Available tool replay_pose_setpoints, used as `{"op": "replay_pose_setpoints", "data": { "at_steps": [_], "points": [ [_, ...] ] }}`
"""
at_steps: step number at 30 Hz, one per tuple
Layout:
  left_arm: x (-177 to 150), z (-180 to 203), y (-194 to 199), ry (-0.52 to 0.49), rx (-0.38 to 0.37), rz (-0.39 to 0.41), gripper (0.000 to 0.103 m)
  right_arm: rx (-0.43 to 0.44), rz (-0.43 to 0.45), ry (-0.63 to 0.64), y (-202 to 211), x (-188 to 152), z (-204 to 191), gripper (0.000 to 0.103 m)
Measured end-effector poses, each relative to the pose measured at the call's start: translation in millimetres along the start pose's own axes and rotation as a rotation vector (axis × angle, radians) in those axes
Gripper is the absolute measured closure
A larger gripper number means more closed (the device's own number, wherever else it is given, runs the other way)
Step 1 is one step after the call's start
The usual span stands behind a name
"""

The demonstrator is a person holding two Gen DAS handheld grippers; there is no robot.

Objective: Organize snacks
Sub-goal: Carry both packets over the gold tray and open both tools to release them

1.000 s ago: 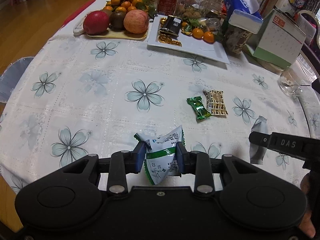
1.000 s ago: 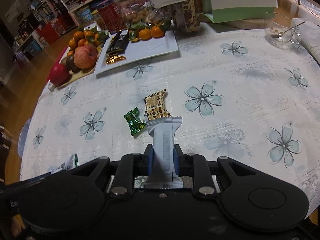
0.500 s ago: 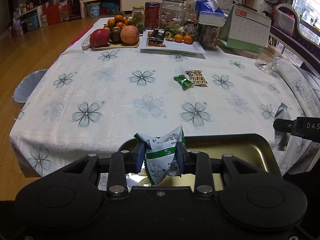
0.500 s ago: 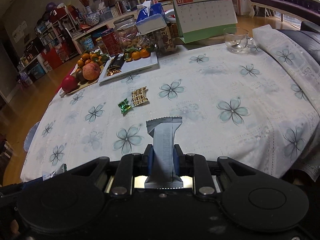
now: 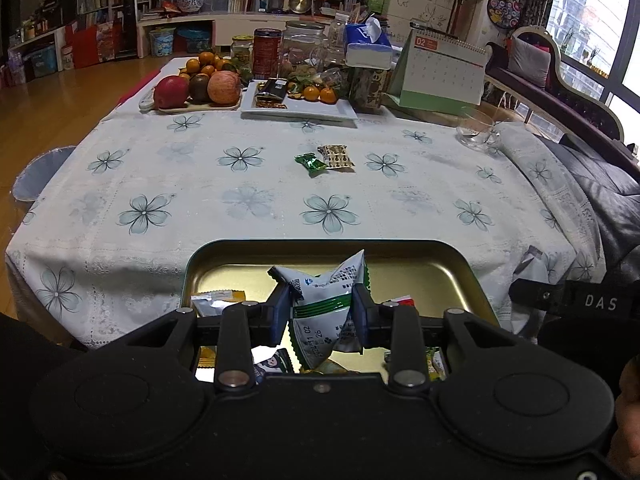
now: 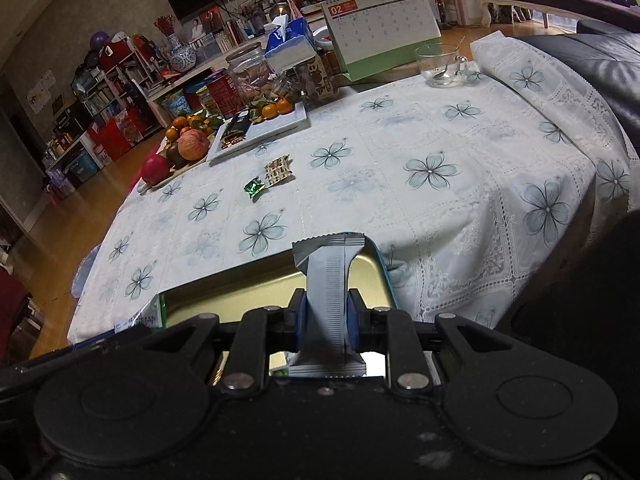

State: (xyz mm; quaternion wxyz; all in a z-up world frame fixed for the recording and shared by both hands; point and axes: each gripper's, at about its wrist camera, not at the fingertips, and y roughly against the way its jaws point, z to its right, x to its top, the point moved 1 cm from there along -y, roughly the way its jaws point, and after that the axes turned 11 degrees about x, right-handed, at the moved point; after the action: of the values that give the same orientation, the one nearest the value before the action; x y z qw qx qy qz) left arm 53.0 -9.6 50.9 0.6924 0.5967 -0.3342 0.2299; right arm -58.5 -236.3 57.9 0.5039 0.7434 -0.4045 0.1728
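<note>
**Both packets now hang over the tin**

A second ago both grippers were low over the tablecloth among the loose sweets; now they have pulled back off the near edge of the table and a gold metal tin point(image 5: 460, 264) has come into view beneath them. The left gripper point(image 5: 320, 312) has its jaws pinched narrow on a white-and-green snack packet point(image 5: 324, 300), crumpled and standing up between the pads. The right gripper point(image 6: 326, 318), to its right, grips a grey ribbed wrapper point(image 6: 328, 276) just as tightly, upright, over the tin's right half. Neither packet has been let go, so I'd judge the carry is finished and the drop is what remains.

Inside the tin, under the left gripper, several wrapped snacks already lie, partly hidden by the tool.

Farther out, near the middle of the flowered tablecloth point(image 5: 160, 168), a green candy point(image 5: 310, 163) and a gold patterned packet point(image 5: 338, 157) lie just beside each other, not yet collected. At the far end sit a fruit board point(image 5: 192, 109), a white plate point(image 5: 320, 111) and a desk calendar point(image 5: 440, 72).
</note>
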Motion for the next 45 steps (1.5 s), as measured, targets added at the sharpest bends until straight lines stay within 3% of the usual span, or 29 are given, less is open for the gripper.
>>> {"op": "replay_pose_setpoints", "data": {
  "at_steps": [13,22,35,37,42,45],
  "points": [
    [0.1,-8.8,-29.9,0.101,0.023,-0.078,0.062,-0.003,-0.047,-0.044,-29.1,-2.6,-3.3,0.081],
    [-2.6,-2.1,-28.3,0.064,0.082,-0.062,0.055,-0.005,-0.034,0.024,-33.9,-8.0,-17.1,0.081],
    [-4.8,2.5,-34.5,0.027,0.15,-0.085,0.057,0.0,-0.024,0.009,-33.3,-6.3,-14.5,0.08],
    [-5.2,2.5,-35.5,0.023,0.155,-0.089,0.057,-0.003,-0.015,0.023,-32.0,-6.8,-16.8,0.073],
    [-5.9,2.0,-37.4,0.023,0.166,-0.1,0.057,-0.003,0.021,0.047,-27.9,-8.0,-21.2,0.044],
    [-6.6,1.6,-39.4,0.021,0.176,-0.113,0.057,-0.014,0.028,0.076,-27.2,-9.5,-25.1,0.041]
  ]
}}
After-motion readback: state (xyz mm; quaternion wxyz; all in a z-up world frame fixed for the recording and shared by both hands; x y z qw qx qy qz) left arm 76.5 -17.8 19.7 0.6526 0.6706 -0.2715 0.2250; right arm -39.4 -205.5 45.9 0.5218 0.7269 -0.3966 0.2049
